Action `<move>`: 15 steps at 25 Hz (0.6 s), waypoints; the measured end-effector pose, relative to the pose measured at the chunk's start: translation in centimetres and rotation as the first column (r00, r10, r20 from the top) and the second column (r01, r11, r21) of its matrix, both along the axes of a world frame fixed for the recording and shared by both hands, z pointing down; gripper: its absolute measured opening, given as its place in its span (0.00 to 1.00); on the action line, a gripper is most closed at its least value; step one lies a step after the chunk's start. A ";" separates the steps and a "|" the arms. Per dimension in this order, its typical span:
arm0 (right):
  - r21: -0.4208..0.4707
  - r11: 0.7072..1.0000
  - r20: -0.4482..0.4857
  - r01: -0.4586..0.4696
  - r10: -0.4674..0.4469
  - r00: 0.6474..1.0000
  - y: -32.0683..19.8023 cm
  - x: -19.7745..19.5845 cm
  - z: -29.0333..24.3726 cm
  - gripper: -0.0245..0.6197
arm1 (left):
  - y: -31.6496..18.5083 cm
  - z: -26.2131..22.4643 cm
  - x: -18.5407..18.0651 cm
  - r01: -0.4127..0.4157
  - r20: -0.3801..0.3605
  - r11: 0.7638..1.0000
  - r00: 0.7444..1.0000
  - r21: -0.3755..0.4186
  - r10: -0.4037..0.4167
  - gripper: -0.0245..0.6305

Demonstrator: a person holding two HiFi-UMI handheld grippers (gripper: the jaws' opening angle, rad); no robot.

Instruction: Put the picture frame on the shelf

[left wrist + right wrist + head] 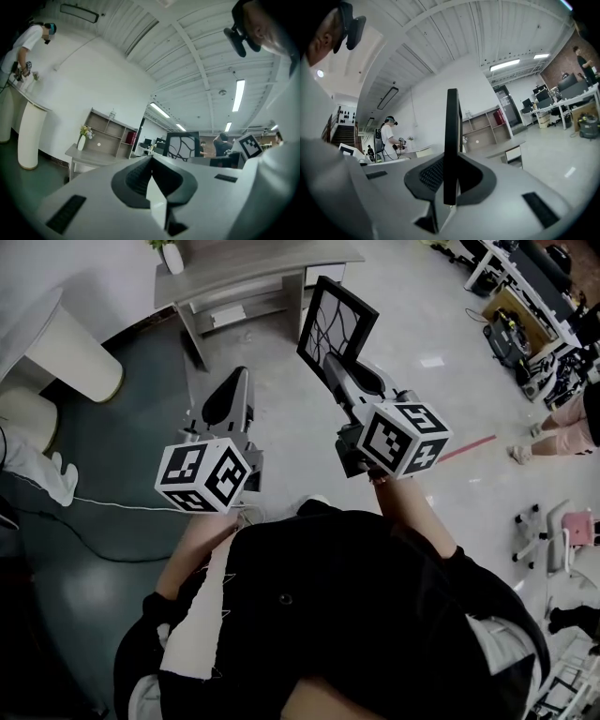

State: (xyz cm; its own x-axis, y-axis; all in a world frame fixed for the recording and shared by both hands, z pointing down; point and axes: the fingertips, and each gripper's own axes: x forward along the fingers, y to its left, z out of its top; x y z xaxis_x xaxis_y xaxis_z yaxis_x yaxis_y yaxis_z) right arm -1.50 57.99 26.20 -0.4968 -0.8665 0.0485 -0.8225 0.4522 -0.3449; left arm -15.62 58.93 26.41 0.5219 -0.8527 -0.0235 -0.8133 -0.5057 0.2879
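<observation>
We hold the frame (pixel 338 318) upright in our right gripper (pixel 345 369), whose jaws are clamped on its lower edge. In the right gripper view the frame shows edge-on, a thin dark bar rising between the pads. It has a black border around a white panel crossed by dark curved lines. It hangs in the air over the pale floor, on the near side of the desk (pixel 262 263) and well apart from the shelf (pixel 108 133).

Our left gripper (pixel 239 381) is level, just left of the right one, with its jaws together and nothing between them.

The shelf stands on the far part of the desk against the white wall, with open compartments and a red thing (pixel 131 138) in one at its right. A vase (pixel 82 142) with flowers stands on the left end of the desk. Far left, a person (pixel 27 44) in a white shirt stands at a white counter (pixel 70 357) with a rounded column.
</observation>
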 end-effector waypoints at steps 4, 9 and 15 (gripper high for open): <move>0.000 1.000 0.004 -0.002 0.002 1.000 -0.6 0.1 0.5 0.12 | -0.5 0.6 0.3 -0.018 0.015 1.000 1.000 0.002 0.018 0.06; 0.013 1.000 -0.009 0.021 -0.021 1.000 -2.0 0.1 2.4 0.12 | -2.1 2.4 0.5 0.008 0.027 1.000 1.000 0.016 -0.008 0.06; 0.027 0.999 0.005 0.029 -0.029 1.000 -6.8 1.5 1.7 0.12 | -6.4 1.3 2.1 -0.001 0.029 0.999 1.000 0.040 0.000 0.06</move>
State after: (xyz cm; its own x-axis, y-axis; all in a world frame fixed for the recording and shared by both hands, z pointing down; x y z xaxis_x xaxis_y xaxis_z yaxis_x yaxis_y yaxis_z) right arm 0.04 51.20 27.90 -0.5220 -0.8526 0.0228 -0.8071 0.4851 -0.3365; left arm -13.52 52.50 27.69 0.5233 -0.8511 -0.0426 -0.8206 -0.5168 0.2440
